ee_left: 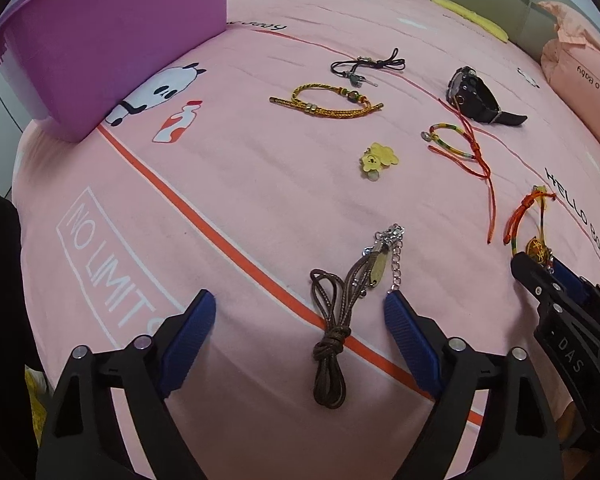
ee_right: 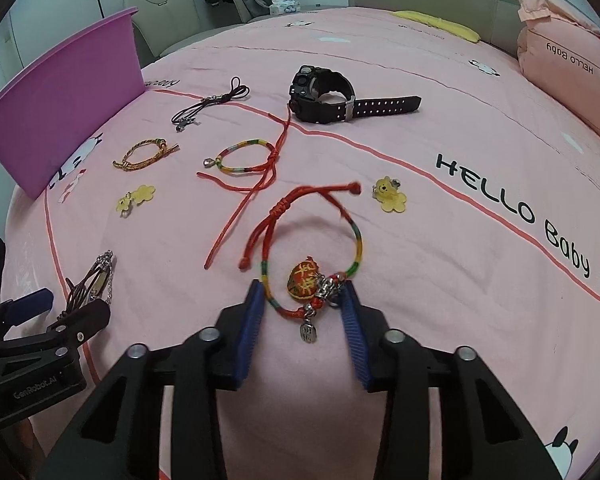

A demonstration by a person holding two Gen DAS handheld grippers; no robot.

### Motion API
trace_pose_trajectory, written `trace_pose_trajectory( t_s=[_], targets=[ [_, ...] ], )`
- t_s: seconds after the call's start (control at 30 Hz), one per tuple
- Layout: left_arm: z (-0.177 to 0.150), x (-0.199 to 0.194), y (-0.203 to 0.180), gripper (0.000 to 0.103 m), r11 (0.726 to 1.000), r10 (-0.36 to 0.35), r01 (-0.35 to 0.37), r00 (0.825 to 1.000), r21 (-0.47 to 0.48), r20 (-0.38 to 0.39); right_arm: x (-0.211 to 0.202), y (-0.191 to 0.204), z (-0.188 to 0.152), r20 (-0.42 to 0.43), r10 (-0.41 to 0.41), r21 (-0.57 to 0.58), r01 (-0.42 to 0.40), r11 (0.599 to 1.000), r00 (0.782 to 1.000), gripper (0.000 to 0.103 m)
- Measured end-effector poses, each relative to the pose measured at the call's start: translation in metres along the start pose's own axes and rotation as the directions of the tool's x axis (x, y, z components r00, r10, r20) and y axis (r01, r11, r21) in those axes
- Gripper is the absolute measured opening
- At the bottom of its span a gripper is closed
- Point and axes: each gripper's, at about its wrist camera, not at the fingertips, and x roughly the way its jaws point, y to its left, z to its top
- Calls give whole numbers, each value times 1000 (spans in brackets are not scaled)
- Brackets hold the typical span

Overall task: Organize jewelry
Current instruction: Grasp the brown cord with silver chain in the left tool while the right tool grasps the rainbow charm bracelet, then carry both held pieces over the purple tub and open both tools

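1. Two pieces sit under my hands on the pink bed point(ee_right: 440, 240): a brown cord necklace point(ee_left: 332, 340) under my left gripper point(ee_left: 300, 316) and a red woven bracelet point(ee_right: 312, 240) with charms under my right gripper point(ee_right: 304, 300)
2. My left gripper is spread wide, its blue pads on either side of the brown cord necklace and clear of it; nothing is pinched there
3. My right gripper is narrowed around the charm end of the red woven bracelet; one pad meets the striped cord on one side and the other sits against the silver charms point(ee_right: 324, 288), though I cannot say it has a firm pinch yet
4. Both pieces should be very light and limp, so whatever I lift will droop and swing from the pinch
5. On the bracelet I judge the knotted cluster at the charms is the best hold, since bare cord is thin and could slide out from between the pads
6. On the necklace the knot point(ee_left: 334, 340) looks thickest and safest; the chain and clasp point(ee_left: 388, 248) look slick and fiddly
7. The purple basin point(ee_left: 100, 48) stands at the far left corner of the bed, well apart from both pieces; its inside is hidden, so I cannot tell what it holds
8. The black watch point(ee_right: 320, 96) is the one stiff, heavier item; it lies far off, beyond the other bracelets
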Motion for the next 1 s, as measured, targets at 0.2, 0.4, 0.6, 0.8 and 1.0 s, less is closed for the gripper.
trace_pose_trajectory(
  t_s=[0.2, 0.4, 0.6, 0.8, 1.0],
  targets=[
    [0, -5, -11, 36, 995, -74, 75, 997, 70, -17, -1, 8, -1, 5, -24, -33, 24, 999, 1000, 8],
    [2, -9, -13, 7, 979, -174, 180, 982, 96, -67, -9, 2, -4, 16, 6, 38, -7, 999, 1000, 8],
    [3, -18, -4, 7, 960, -235, 245, 968, 139, -82, -22, -6, -9, 36, 32, 121, -36, 992, 999, 8],
    [7, -40, 4, 7, 941, -240, 245, 970, 234, -48, -46, -8, -15, 72, 28, 194, -41, 980, 997, 8],
    [16, -57, 19, 7, 920, -285, 291, 957, 263, -61, -68, -3, -25, 78, 3, 266, -24, 964, 997, 8]
  ],
)
